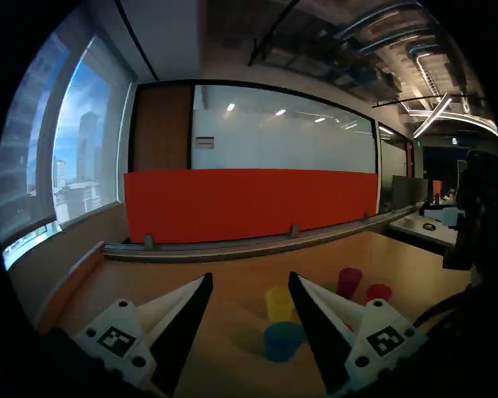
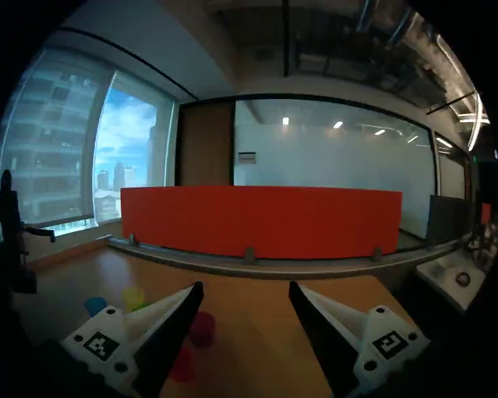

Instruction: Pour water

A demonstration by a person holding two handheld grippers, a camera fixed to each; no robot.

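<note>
Several coloured plastic cups stand on a wooden table (image 1: 236, 278). In the left gripper view a blue cup (image 1: 282, 341) is nearest, a yellow cup (image 1: 278, 303) behind it, a purple cup (image 1: 349, 281) and a red cup (image 1: 378, 292) farther right. My left gripper (image 1: 249, 282) hangs open above the table, the blue and yellow cups between its fingers' lines. In the right gripper view the blue cup (image 2: 95, 306), yellow cup (image 2: 133, 297), purple cup (image 2: 202, 329) and red cup (image 2: 182, 364) sit low left. My right gripper (image 2: 246, 290) is open with nothing between its fingers.
An orange divider panel (image 1: 249, 202) on a metal rail closes off the far edge of the table. Large windows (image 1: 83, 159) run along the left. A neighbouring desk (image 1: 428, 229) with small items lies to the right. A dark stand (image 2: 10, 232) rises at the left edge.
</note>
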